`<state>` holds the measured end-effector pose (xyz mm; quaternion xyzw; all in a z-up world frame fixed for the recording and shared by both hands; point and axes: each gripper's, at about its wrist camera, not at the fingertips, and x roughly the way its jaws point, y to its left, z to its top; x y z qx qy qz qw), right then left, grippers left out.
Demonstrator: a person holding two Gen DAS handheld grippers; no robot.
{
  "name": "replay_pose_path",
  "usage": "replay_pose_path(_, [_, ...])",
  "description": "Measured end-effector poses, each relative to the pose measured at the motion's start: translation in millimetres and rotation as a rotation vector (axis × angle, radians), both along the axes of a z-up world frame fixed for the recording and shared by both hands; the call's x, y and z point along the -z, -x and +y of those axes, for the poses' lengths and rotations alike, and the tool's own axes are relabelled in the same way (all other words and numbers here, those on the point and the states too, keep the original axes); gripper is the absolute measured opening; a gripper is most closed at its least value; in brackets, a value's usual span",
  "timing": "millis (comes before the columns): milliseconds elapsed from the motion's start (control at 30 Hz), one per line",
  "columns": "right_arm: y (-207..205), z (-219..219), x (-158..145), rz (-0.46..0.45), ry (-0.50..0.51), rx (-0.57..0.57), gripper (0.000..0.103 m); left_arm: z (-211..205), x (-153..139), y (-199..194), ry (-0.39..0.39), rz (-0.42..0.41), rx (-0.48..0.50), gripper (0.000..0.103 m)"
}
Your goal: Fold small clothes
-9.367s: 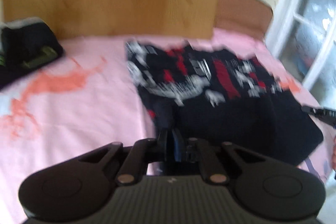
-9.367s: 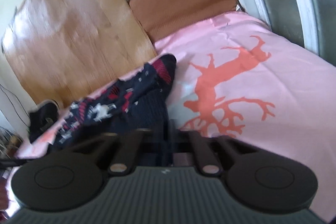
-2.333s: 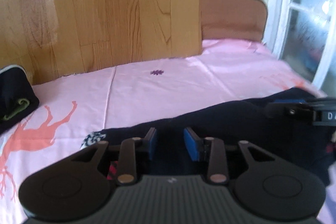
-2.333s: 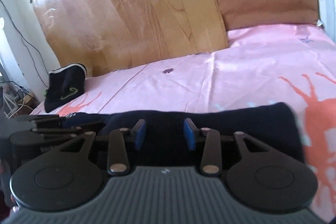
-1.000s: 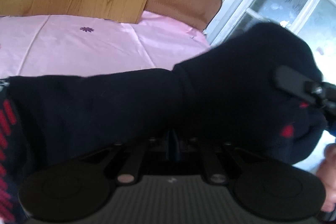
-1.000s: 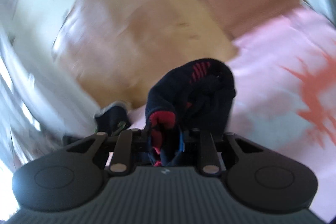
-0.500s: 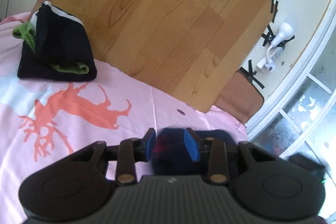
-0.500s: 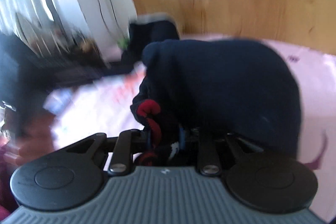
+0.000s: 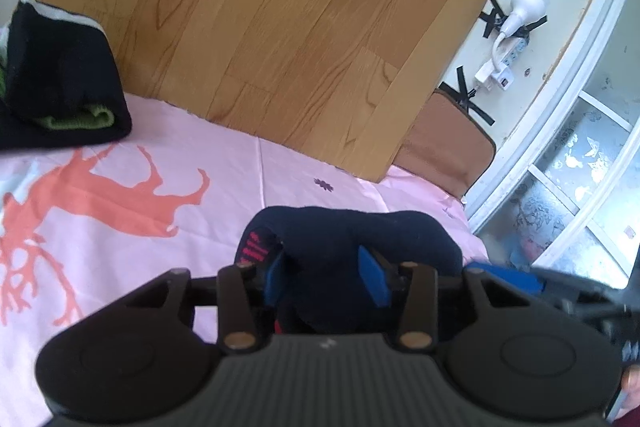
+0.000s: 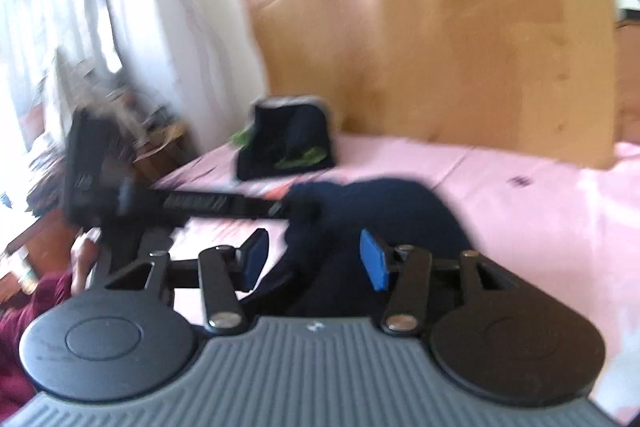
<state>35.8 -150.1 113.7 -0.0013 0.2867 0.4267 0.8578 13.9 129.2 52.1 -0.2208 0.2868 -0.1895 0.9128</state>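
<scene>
On the pink bedsheet (image 9: 224,183), both down-tilted hand-held grippers, jaws just parting, straddle the dark garment (image 9: 340,239).

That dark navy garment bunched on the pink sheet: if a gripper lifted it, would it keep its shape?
Probably not. The navy garment slumps in soft rounded folds, so it would likely droop. It looks light and, being knit, should not slip.

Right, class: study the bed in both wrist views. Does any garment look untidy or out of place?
Yes. The dark navy garment lies in a rounded lump on the pink sheet, bunched rather than flat, a red-patterned part poking out. The dark bundle with green trim by the wooden board looks folded.
</scene>
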Motion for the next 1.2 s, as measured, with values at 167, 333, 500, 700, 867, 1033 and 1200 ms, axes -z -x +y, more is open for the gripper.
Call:
replay_pose_path(167, [-23, 2, 11, -0.024, 0.035, 0.063, 0.022, -8, 15, -24, -0.002, 0.094, 0.012, 0.036])
replay_pose_path(333, [-48, -6, 34, 0.076, -0.024, 0.143, 0.018, -29, 25, -36, -0.087, 0.112, 0.013, 0.036])
replay_pose_path(500, [-31, -6, 21, 0.032, -0.008, 0.128, 0.027, -19, 0, -17, -0.116, 0.09, 0.03, 0.052])
replay_pose_path(700, [-8, -51, 24, 0.038, -0.098, 0.166, 0.082, 19, -5, 10, -0.099, 0.091, -0.012, 0.1])
replay_pose_path(867, [-18, -60, 68, 0.291, -0.172, 0.155, 0.083, 6, 27, 2, -0.001, 0.212, 0.095, 0.102])
replay_pose_path(1033, [-37, -38, 105, 0.422, -0.215, 0.125, 0.088, -20, 30, 12, -0.07, 0.189, 0.048, 0.102])
replay_pose_path(1200, [-50, -35, 113, 0.464, -0.34, 0.107, 0.066, -36, 19, 9, -0.088, 0.209, 0.025, 0.1])
